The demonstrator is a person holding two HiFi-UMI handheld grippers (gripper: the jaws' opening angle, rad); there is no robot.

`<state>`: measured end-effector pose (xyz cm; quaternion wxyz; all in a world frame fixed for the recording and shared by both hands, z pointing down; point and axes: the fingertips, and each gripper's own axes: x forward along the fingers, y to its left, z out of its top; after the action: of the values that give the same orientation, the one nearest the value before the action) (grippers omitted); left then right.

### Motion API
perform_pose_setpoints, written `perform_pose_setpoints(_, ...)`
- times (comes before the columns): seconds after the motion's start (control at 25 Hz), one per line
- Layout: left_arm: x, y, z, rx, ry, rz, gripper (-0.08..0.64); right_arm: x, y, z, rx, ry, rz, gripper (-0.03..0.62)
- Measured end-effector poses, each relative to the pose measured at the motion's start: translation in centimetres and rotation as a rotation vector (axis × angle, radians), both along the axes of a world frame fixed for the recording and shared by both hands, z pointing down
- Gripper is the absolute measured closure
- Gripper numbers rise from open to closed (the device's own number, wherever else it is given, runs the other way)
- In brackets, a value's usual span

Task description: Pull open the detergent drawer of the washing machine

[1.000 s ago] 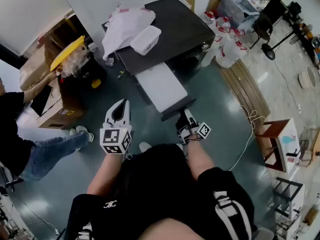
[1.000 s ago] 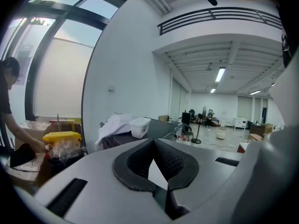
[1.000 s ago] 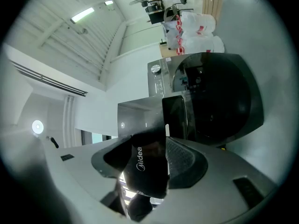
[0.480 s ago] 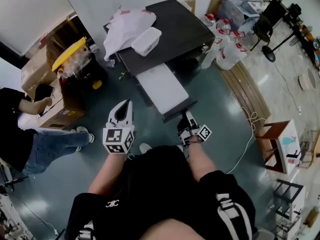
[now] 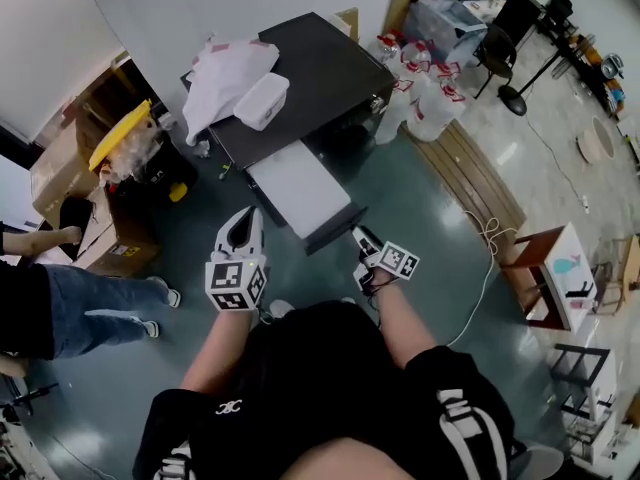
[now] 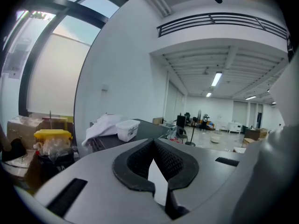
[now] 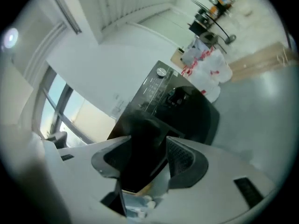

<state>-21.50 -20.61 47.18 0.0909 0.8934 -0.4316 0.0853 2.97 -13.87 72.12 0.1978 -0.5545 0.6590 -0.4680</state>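
Note:
The dark-topped washing machine stands ahead with its long white detergent drawer pulled far out toward me. My right gripper is at the right end of the drawer's dark front panel. In the right gripper view that dark front fills the gap of the right gripper and touches both pads. The machine's control panel shows tilted behind. My left gripper hovers left of the drawer, apart from it. In its own view the left gripper has its tips together and holds nothing.
A white cloth and a plastic box lie on the machine. A yellow-lidded bin and cardboard boxes stand at left, beside a person's leg. Plastic bags, wooden planks, a cable and a stool are at right.
My right gripper has rolled at the drawer's front, its marker cube turning upward. My left gripper drifted slightly. The person at left drew an arm back from the boxes.

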Motion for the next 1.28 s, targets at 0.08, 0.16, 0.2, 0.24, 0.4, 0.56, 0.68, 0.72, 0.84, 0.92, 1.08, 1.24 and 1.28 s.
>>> perform_pose_setpoints(0.08,1.0,-0.1,-0.3,0.003,0.007,0.011,0.558,1.6,0.2,-1.2,-0.027,0.180,0.006,0.362)
perform_pose_setpoints(0.16,1.9,-0.1,-0.4,0.004,0.016,0.021,0.558,3.2,0.2,-3.3,-0.028,0.352,0.009,0.362)
perform_pose_setpoints(0.2,2.4,-0.1,-0.5,0.004,0.021,0.025,0.558,4.0,0.0,-4.8,-0.018,0.438,0.014,0.364)
perform_pose_setpoints(0.24,2.9,0.0,-0.6,0.004,0.026,0.030,0.558,4.8,-0.2,-6.4,-0.001,0.523,0.024,0.368)
perform_pose_setpoints(0.4,5.1,-0.1,-1.2,0.010,0.041,0.047,0.558,7.4,-1.4,-15.1,0.122,0.812,0.098,0.408)
perform_pose_setpoints(0.56,7.0,0.0,-2.1,0.029,0.054,0.060,0.558,8.1,-1.3,-25.4,0.286,1.031,0.212,0.591)
perform_pose_setpoints(0.68,7.9,0.0,-2.7,0.048,0.060,0.063,0.558,7.4,-0.9,-30.2,0.368,1.096,0.254,0.591)
perform_pose_setpoints(0.72,8.1,0.0,-2.8,0.052,0.063,0.063,0.558,7.1,-0.8,-31.2,0.389,1.102,0.260,0.591)
perform_pose_setpoints(0.84,8.2,-0.1,-2.7,0.051,0.062,0.055,0.558,6.0,-0.7,-32.3,0.437,1.085,0.252,0.591)
perform_pose_setpoints(0.92,8.2,-0.3,-2.6,0.048,0.061,0.046,0.558,5.3,-0.8,-32.3,0.458,1.073,0.231,0.591)
perform_pose_setpoints(1.08,8.4,-0.4,-2.7,0.052,0.059,0.038,0.558,4.4,-1.1,-31.7,0.471,1.057,0.189,0.591)
perform_pose_setpoints(1.24,8.6,-0.5,-3.1,0.060,0.056,0.039,0.558,4.4,-1.4,-31.4,0.469,1.027,0.179,0.591)
perform_pose_setpoints(1.28,8.6,-0.5,-3.2,0.062,0.055,0.039,0.558,4.3,-1.5,-31.4,0.472,1.025,0.179,0.591)
